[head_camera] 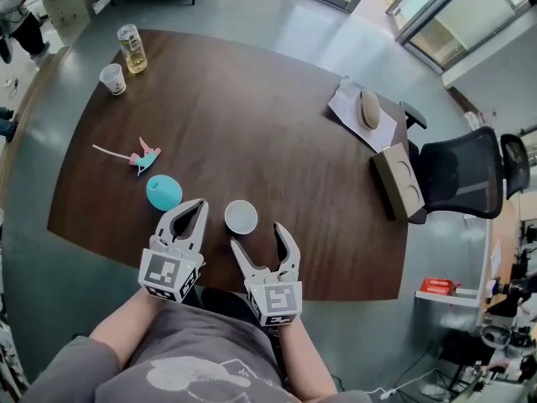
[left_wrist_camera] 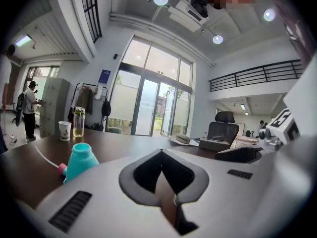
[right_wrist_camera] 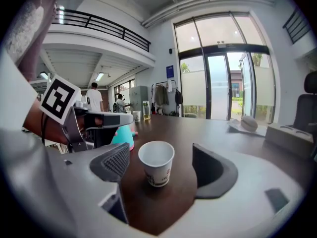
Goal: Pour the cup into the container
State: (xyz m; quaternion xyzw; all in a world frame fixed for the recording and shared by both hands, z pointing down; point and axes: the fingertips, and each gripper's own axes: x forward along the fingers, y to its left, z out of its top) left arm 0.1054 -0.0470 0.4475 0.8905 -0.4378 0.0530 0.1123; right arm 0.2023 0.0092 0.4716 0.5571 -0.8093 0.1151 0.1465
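A white paper cup stands upright near the front edge of the dark wooden table; its inside looks white and bare. My right gripper is open, and the cup stands just ahead of its fingertips without touching them. A teal container with an open neck stands left of the cup. My left gripper is shut on nothing, between the container and the cup. In the right gripper view the left gripper partly hides the teal container.
A second paper cup and a glass bottle of yellowish liquid stand at the far left. A pink-and-teal tool lies behind the container. A box, papers and an office chair are on the right.
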